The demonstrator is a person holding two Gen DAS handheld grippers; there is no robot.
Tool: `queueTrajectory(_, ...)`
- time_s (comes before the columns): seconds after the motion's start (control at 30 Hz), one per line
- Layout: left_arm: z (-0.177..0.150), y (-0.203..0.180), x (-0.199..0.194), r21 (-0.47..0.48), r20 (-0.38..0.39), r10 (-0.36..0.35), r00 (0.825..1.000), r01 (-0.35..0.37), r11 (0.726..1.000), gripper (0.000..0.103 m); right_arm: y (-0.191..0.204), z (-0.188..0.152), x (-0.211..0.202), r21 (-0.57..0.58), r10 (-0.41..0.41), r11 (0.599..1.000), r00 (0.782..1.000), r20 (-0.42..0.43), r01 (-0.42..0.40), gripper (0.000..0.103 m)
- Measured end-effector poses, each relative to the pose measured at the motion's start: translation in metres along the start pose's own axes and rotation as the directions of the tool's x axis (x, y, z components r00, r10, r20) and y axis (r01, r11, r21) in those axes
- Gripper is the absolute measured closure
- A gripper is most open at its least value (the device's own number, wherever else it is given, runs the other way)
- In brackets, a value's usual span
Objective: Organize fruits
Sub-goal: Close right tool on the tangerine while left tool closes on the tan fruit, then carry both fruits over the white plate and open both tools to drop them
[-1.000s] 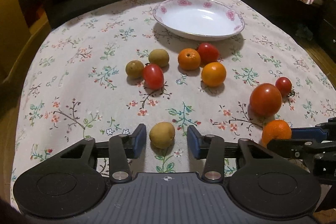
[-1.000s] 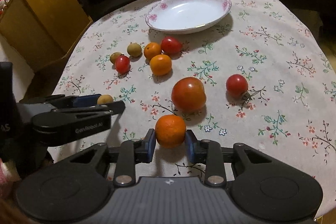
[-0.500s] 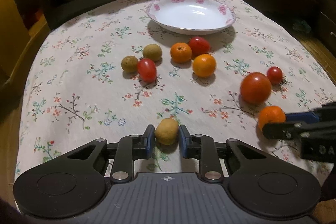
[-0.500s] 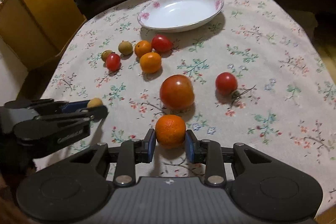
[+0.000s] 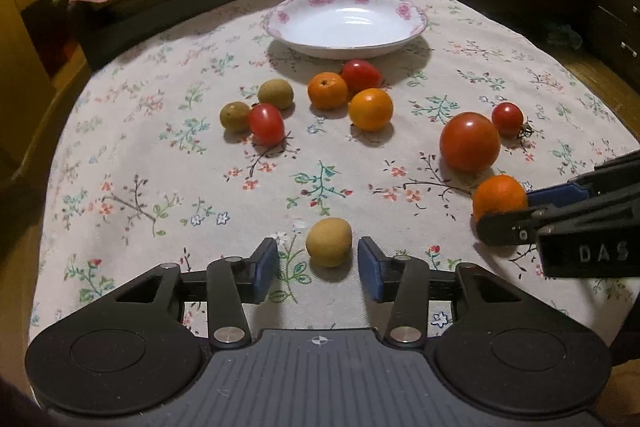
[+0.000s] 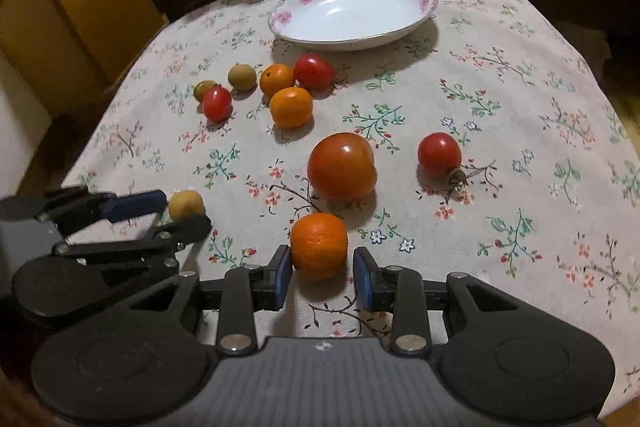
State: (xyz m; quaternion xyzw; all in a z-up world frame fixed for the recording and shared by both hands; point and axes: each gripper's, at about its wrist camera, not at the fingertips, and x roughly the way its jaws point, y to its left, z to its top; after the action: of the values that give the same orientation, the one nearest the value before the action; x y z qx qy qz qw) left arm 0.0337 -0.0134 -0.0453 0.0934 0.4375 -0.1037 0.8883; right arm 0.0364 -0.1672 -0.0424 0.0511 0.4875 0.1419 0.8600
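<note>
A yellow-brown fruit (image 5: 329,242) lies on the flowered cloth between the fingers of my left gripper (image 5: 318,267), which is open with a gap on each side. My right gripper (image 6: 320,277) stands around an orange (image 6: 319,245) that rests on the cloth. Its jaws are slightly open: the left pad is at the peel and a thin gap shows on the right. Each gripper shows in the other's view, the right gripper (image 5: 506,211) at the right edge and the left gripper (image 6: 186,209) at the left. A white plate (image 5: 280,17) with pink flowers sits empty at the far side.
A big tomato (image 6: 342,166) and a small one (image 6: 439,153) lie just beyond the orange. Two oranges (image 5: 370,109), two tomatoes (image 5: 266,124) and two brown fruits (image 5: 276,94) cluster before the plate. Bedding and a wooden cabinet (image 6: 80,7) border the table.
Half a second ago my left gripper was shut on the yellow-brown fruit; now it is open and the fruit lies free. My right gripper's jaws have eased apart around the orange.
</note>
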Motion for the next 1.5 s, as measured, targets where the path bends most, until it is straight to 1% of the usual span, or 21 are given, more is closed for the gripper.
queueTrajectory(0.03,0.002,0.001,0.000,-0.009,-0.009,-0.008,1.000,0.008,1.000,0.053,0.001,0.001,0.000,0.004,0.002,1.000,1.000,-0.004,-0.002,0.070)
queueTrajectory(0.07,0.002,0.001,0.000,-0.010,-0.011,-0.018,1.000,0.018,1.000,0.060,0.002,0.001,0.000,0.008,0.004,1.000,1.000,-0.008,-0.004,0.072)
queueTrajectory(0.13,0.002,0.001,0.000,-0.006,-0.006,-0.032,0.999,0.032,0.999,0.063,0.004,0.001,0.000,-0.001,-0.004,1.000,1.000,-0.007,0.004,0.072)
queueTrajectory(0.2,0.005,0.001,0.000,-0.012,-0.021,-0.041,0.999,0.041,0.999,0.072,0.005,0.001,-0.001,-0.004,-0.006,1.000,1.000,-0.011,0.006,0.073)
queueTrajectory(0.27,0.010,0.002,-0.001,-0.028,-0.039,-0.093,0.995,0.092,0.995,0.072,0.004,0.003,-0.001,0.010,-0.003,1.000,1.000,-0.021,0.003,0.073)
queueTrajectory(0.33,0.013,0.000,-0.001,-0.027,-0.054,-0.108,0.993,0.107,0.994,0.072,0.002,0.006,-0.004,0.028,-0.001,1.000,1.000,-0.027,0.002,0.073)
queueTrajectory(0.4,0.020,0.000,-0.001,-0.026,-0.068,-0.138,0.988,0.136,0.990,0.072,0.002,0.011,-0.008,0.034,-0.006,0.999,1.000,-0.019,0.006,0.073)
queueTrajectory(0.5,0.031,0.001,-0.004,0.039,-0.052,-0.164,0.985,0.166,0.985,0.072,0.002,0.020,-0.015,0.054,-0.008,0.998,1.000,0.000,0.008,0.073)
queueTrajectory(0.53,0.035,0.003,-0.005,0.046,-0.048,-0.173,0.984,0.176,0.983,0.072,0.001,0.025,-0.018,0.060,-0.011,0.998,1.000,0.010,0.010,0.073)
queueTrajectory(0.6,0.047,0.010,-0.002,0.023,-0.032,-0.204,0.978,0.205,0.979,0.072,0.001,0.034,-0.019,0.064,-0.017,0.998,1.000,0.025,0.015,0.073)
queueTrajectory(0.73,0.075,0.013,0.005,-0.002,0.010,-0.231,0.973,0.231,0.973,0.072,-0.002,0.057,-0.014,0.050,-0.030,0.998,0.999,0.040,0.028,0.073)
queueTrajectory(0.83,0.094,0.012,0.012,0.002,0.043,-0.219,0.975,0.219,0.976,0.072,-0.007,0.074,-0.008,0.038,-0.042,0.998,0.998,0.053,0.040,0.073)
queueTrajectory(0.93,0.111,0.014,0.020,-0.013,0.058,-0.213,0.975,0.214,0.977,0.072,-0.016,0.093,0.002,0.060,-0.035,0.998,0.998,0.059,0.031,0.073)
queueTrajectory(1.1,0.136,0.013,0.033,-0.004,0.080,-0.188,0.979,0.189,0.982,0.072,-0.023,0.122,0.013,0.057,-0.054,0.997,0.995,0.088,0.049,0.073)
queueTrajectory(1.3,0.150,0.018,0.052,-0.029,0.070,-0.161,0.985,0.163,0.986,0.072,-0.027,0.147,0.034,0.045,-0.052,0.998,0.995,0.085,0.048,0.073)
queueTrajectory(1.5,0.155,0.023,0.064,-0.046,0.066,-0.162,0.984,0.166,0.985,0.073,-0.032,0.157,0.047,0.028,-0.047,0.999,0.995,0.085,0.045,0.073)
